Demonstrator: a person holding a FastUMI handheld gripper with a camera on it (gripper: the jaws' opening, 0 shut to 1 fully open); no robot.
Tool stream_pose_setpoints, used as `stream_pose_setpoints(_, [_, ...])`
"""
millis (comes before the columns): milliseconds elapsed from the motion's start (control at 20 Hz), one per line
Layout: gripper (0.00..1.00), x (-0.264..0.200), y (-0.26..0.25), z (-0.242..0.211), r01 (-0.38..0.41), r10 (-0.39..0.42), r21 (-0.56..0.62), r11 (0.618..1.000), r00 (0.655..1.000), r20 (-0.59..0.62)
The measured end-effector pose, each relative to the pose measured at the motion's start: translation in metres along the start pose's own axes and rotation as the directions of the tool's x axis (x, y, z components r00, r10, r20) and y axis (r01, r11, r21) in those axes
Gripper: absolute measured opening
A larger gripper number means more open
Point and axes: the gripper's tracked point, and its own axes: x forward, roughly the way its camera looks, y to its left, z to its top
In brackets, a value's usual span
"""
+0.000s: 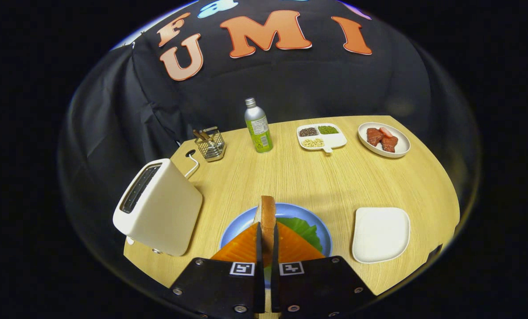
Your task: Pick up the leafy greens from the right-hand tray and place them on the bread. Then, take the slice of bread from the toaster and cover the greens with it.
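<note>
A slice of bread (267, 219) stands on edge between my fingers, and my gripper (267, 248) is shut on it. It hangs over the blue plate (290, 209). On that plate the leafy greens (303, 229) show just right of the slice; what lies under them is hidden by my fingers. The white toaster (160, 208) stands left of the plate, its slot looking empty. Right of the plate sits the white right-hand tray (380, 234), bare.
At the back of the wooden table stand a green-labelled bottle (258, 126), a wire basket (210, 144), a divided dish of beans (320, 136) and a plate of red meat (383, 139). The toaster's cord (192, 166) runs behind it.
</note>
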Motion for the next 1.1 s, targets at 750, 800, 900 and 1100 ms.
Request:
stream_pose_setpoints(750, [0.83,0.015,-0.037,-0.037,0.056,-0.076,-0.117,0.992,0.981,-0.178])
stream_pose_setpoints(800, [0.93,0.015,-0.038,-0.036,0.057,-0.078,-0.122,0.991,0.981,-0.177])
stream_pose_setpoints(900, [0.98,0.01,-0.043,-0.028,0.062,-0.084,-0.136,0.989,0.983,-0.161])
stream_pose_setpoints(1100, [0.98,-0.013,-0.066,0.01,0.091,-0.104,-0.16,0.983,0.992,-0.075])
